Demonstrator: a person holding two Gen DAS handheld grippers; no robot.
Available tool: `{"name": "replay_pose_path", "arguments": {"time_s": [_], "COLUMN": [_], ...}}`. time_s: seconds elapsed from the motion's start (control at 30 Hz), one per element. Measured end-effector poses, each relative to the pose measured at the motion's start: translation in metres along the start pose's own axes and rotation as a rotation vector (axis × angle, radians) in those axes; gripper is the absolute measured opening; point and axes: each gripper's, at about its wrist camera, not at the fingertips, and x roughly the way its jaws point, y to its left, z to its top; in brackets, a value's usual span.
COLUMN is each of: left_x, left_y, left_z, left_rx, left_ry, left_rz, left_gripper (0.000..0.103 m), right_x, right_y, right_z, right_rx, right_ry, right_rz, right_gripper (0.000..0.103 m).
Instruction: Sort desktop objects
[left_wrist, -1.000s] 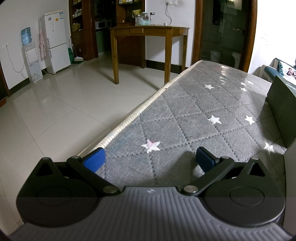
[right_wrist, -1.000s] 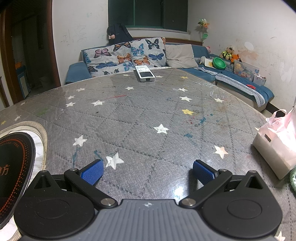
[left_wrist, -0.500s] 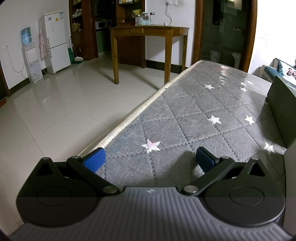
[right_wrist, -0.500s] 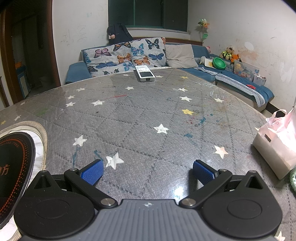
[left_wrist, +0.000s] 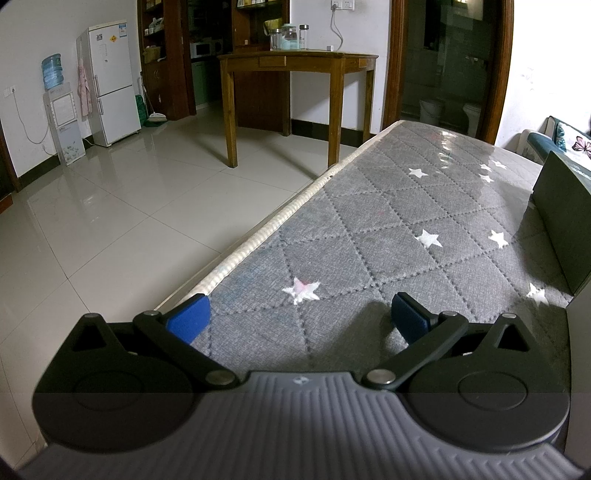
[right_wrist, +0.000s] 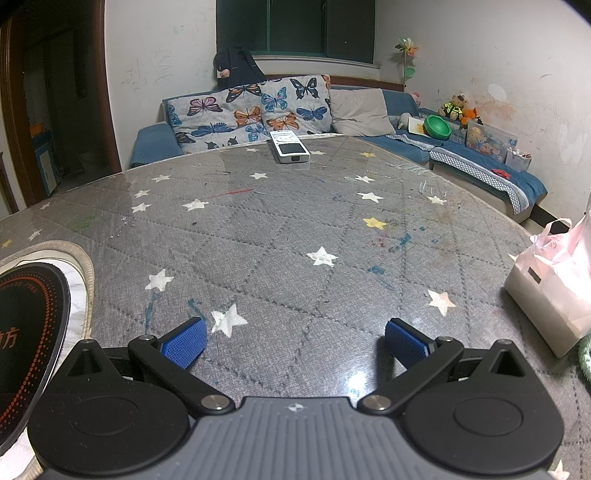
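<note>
— Both sets of jaws gape wide and hold nothing; the left gripper (left_wrist: 297, 314) and right gripper (right_wrist: 293, 341) hover low over the table (right_wrist: 295, 229), ready, I'd guess.

— And what to sort?

— A pink bag (right_wrist: 554, 288) near right; the remote (right_wrist: 290, 147) lies far ahead, well apart.
</note>
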Motion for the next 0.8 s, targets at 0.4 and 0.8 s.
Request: {"name": "replay_pose_path", "arguments": {"time_s": [0.4, 0.8], "left_x": [0.0000, 0.0001], "left_y": [0.0003, 0.0003], "left_z": [0.0000, 0.0000], "left_rx": [0.000, 0.000], "left_ry": [0.000, 0.000], "left_rz": [0.000, 0.000], "left_gripper": [0.103, 0.103], "right_x": [0.0002, -0.0027], "right_y": [-0.0015, -0.0020], "right_z": [0.0002, -0.0014], "right_rx": [0.001, 0.008], "right_ry": [0.002, 0.002], "right_rz": [0.001, 0.000], "right_gripper": [0.103, 0.103]}}
